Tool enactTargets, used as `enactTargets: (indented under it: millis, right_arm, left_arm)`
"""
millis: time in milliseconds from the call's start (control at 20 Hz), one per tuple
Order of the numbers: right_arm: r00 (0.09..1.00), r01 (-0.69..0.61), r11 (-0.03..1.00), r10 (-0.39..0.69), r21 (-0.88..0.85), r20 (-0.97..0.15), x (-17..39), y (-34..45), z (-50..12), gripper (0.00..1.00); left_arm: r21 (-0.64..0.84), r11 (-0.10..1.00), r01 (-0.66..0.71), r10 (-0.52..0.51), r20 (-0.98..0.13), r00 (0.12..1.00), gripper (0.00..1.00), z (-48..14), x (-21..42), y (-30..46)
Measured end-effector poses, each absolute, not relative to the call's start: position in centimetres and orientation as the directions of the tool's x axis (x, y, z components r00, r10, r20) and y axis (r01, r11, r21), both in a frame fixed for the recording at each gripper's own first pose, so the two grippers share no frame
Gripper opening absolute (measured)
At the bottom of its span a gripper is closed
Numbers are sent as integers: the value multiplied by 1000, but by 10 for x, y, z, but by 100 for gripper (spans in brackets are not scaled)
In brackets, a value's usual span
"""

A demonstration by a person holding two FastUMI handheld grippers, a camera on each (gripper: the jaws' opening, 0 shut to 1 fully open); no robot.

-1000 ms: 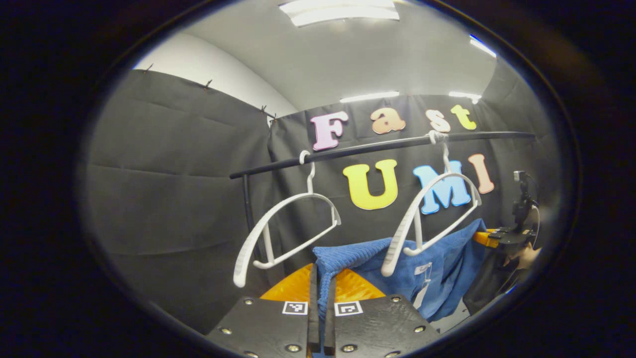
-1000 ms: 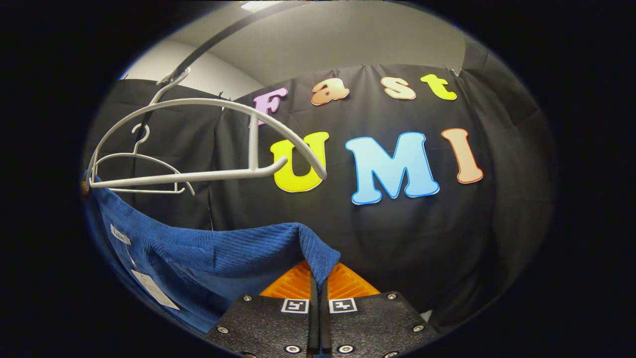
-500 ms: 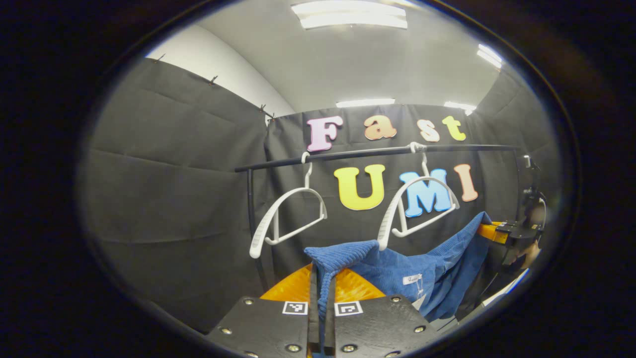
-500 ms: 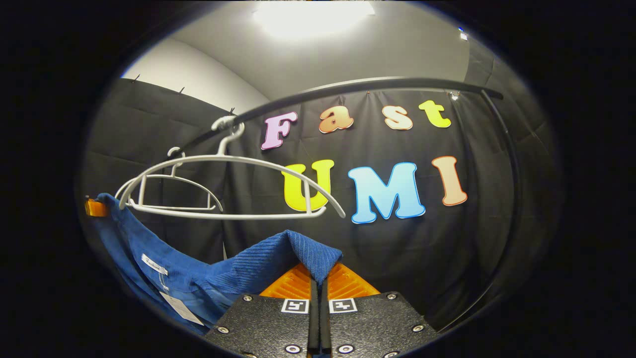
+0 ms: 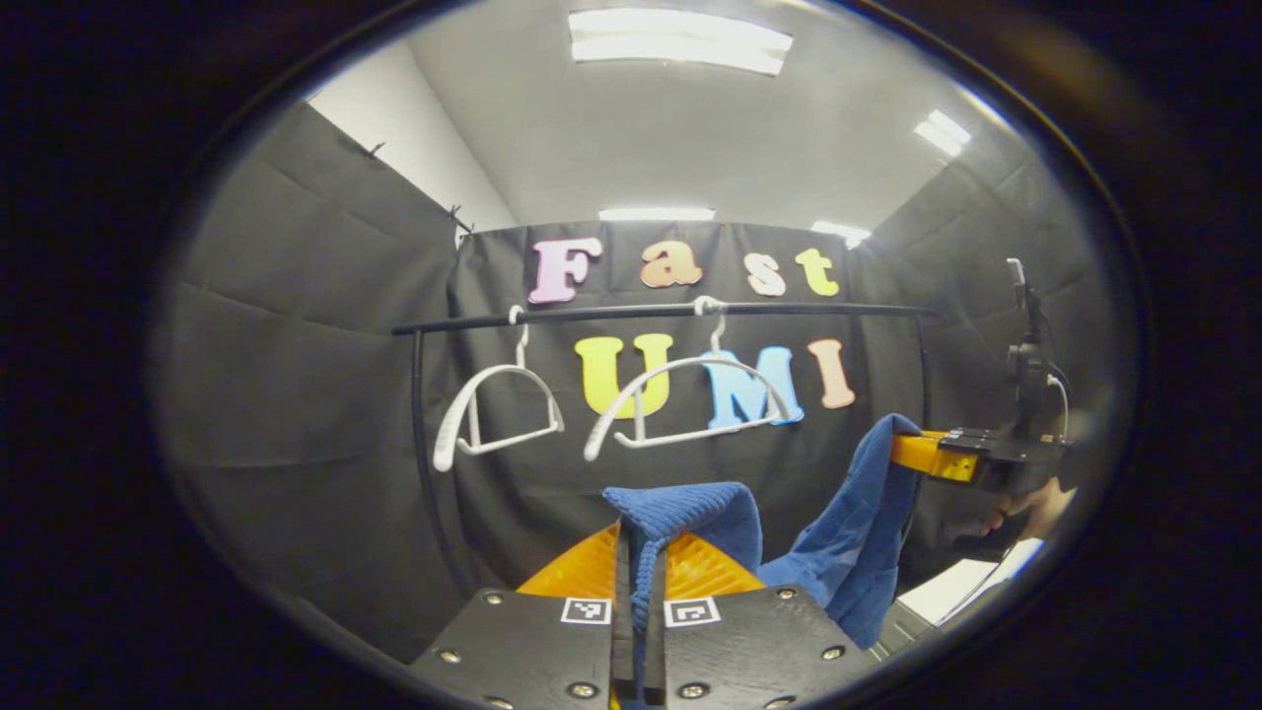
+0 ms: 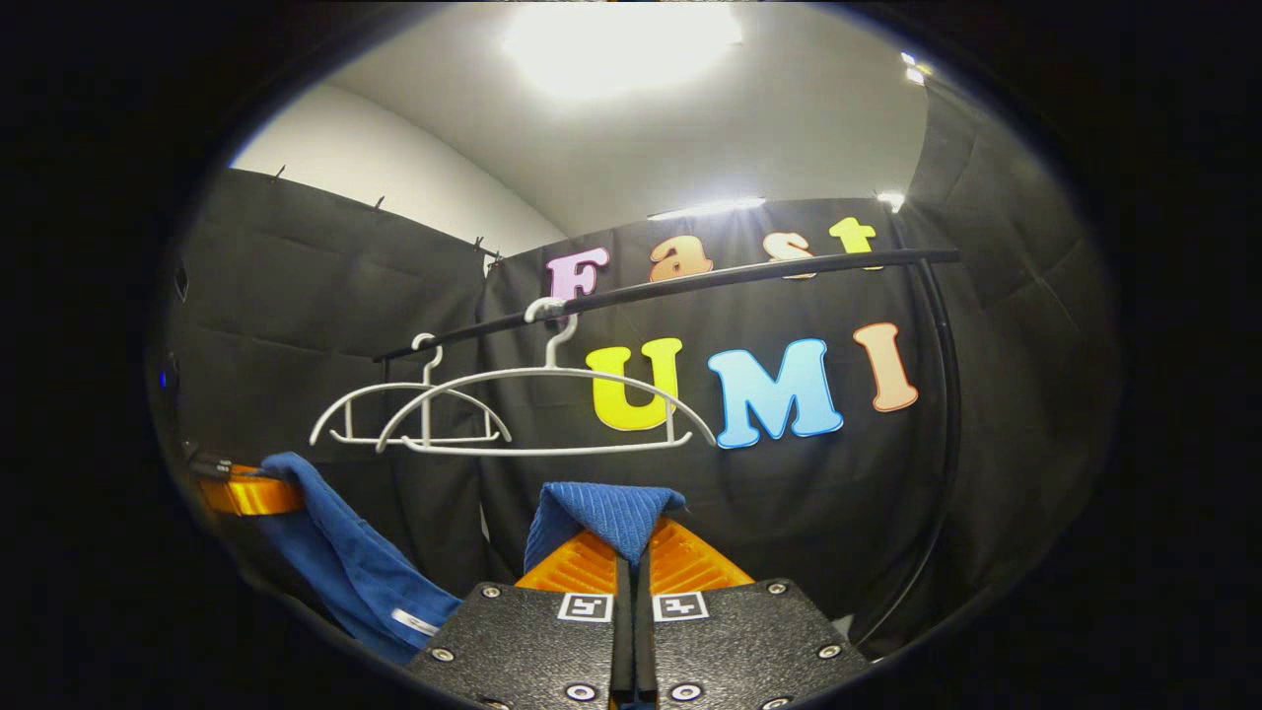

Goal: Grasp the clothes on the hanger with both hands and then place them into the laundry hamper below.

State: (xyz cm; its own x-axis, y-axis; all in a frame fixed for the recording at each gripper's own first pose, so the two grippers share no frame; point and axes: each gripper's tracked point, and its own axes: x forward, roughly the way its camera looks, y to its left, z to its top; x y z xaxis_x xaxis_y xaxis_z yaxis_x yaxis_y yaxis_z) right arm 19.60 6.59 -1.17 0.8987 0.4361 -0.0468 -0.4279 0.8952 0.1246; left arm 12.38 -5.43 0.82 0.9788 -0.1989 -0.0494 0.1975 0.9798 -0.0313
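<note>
Showing the task at roughly its midpoint, as judged. Found clear of both hangers and hung slack in the air between the two grippers, below and in front of the rail: the blue garment. Clamped narrow on one ribbed corner of that cloth, with the fold draped over the fingertips: the left gripper. Closed just as tightly on another corner: the right gripper, seen again at the right edge of the left gripper view with fabric trailing from its tip. Judged complete: the two-handed grasp and the removal from the hanger. Judged outstanding: lowering into the laundry hamper and release of both pinches.

Counted, largest first:
- One black rail, run level across the booth.
- Two upright posts, one at each end of the rail.
- One blue garment, marked by a small white tag near its lower edge.
- Two white hangers, both bare and hooked side by side on the rail: the left hanger and the middle hanger, near each other but apart.
- Two grippers, each pinched on cloth.
- One hand, glimpsed behind the body of the right gripper.
</note>
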Motion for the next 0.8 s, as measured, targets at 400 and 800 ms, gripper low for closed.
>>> enactTargets:
  millis: [400,800]
  right_arm:
    - [863,-460,876,479,142,-160,129,91,-61,0]
    - [799,-465,872,487,149,-353,100,109,-159,1]
  left_arm:
    - [-120,956,268,-281,-103,954,4,-42,104,-105]
    - [-106,957,270,-289,-246,925,9,-133,94,-118]
